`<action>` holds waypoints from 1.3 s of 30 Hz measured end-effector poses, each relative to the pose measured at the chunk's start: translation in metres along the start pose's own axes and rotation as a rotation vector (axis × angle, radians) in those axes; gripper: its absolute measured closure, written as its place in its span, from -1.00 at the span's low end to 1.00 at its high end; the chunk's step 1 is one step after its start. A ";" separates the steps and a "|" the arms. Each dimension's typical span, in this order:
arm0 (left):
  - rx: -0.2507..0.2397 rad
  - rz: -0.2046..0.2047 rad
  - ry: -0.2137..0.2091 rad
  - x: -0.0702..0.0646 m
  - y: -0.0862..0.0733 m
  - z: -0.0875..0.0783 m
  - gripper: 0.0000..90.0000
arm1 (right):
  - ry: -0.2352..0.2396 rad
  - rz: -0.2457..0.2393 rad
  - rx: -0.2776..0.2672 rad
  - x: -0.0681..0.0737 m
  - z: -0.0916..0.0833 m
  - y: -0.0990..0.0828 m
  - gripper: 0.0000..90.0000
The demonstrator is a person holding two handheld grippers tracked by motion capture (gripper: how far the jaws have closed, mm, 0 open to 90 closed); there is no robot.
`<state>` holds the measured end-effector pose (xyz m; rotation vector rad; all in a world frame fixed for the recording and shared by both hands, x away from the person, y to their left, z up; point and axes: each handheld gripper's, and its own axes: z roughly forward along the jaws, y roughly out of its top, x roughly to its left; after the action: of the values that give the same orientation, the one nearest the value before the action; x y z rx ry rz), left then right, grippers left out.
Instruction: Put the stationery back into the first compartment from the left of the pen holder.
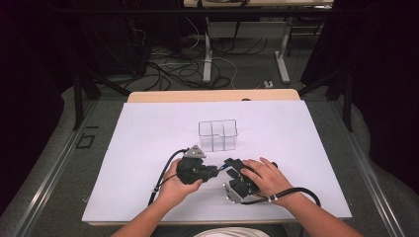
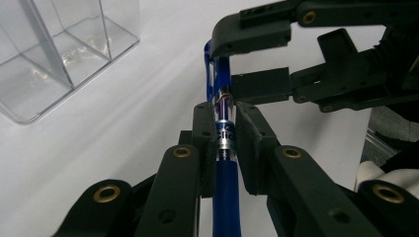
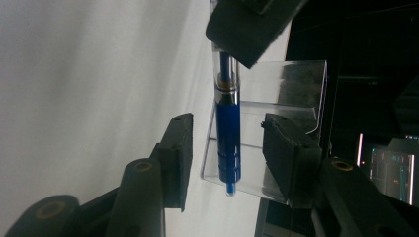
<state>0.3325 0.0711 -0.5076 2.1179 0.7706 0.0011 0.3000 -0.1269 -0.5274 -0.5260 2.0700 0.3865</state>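
A blue pen [image 2: 226,197] with a clear section and a silver band is clamped between the black jaws of my left gripper [image 2: 225,133], which is shut on its middle. The pen's clip end [image 2: 211,64] sticks out past those jaws. My right gripper [image 3: 230,148] faces it, with its jaws standing on either side of the pen [image 3: 228,128]; a gap shows on both sides, so it is open. In the high view the left gripper [image 1: 216,171] and right gripper [image 1: 229,167] meet tip to tip low over the white mat [image 1: 148,133], near the front.
An empty clear plastic box [image 1: 218,134] with three compartments stands upright on the mat just behind the grippers; I also see the box [image 2: 59,54] from the left gripper. The wooden table edge [image 1: 212,95] runs behind the mat. Cables trail from both grippers toward the front.
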 end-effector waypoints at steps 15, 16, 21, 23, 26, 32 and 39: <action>-0.002 0.015 -0.032 -0.010 0.005 0.004 0.77 | -0.008 -0.048 0.016 0.001 -0.001 0.000 0.51; -0.006 0.011 -0.035 -0.011 0.005 0.004 0.77 | -0.006 -0.046 0.022 0.002 -0.001 0.001 0.54; 0.000 0.014 -0.037 -0.013 0.006 0.005 0.77 | -0.004 -0.068 0.026 0.003 -0.001 0.002 0.65; 0.000 0.012 -0.041 -0.013 0.006 0.005 0.77 | -0.004 -0.072 0.020 0.003 -0.001 0.002 0.67; -0.002 0.016 -0.043 -0.013 0.006 0.005 0.77 | -0.003 -0.081 0.021 0.004 0.000 0.003 0.71; -0.004 0.027 -0.041 -0.013 0.006 0.005 0.77 | -0.005 -0.079 0.027 0.004 -0.001 0.003 0.75; -0.013 0.021 -0.045 -0.013 0.006 0.005 0.76 | -0.006 -0.081 0.023 0.003 0.000 0.003 0.75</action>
<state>0.3270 0.0580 -0.5031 2.1065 0.7199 -0.0297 0.2970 -0.1254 -0.5297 -0.5926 2.0378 0.3163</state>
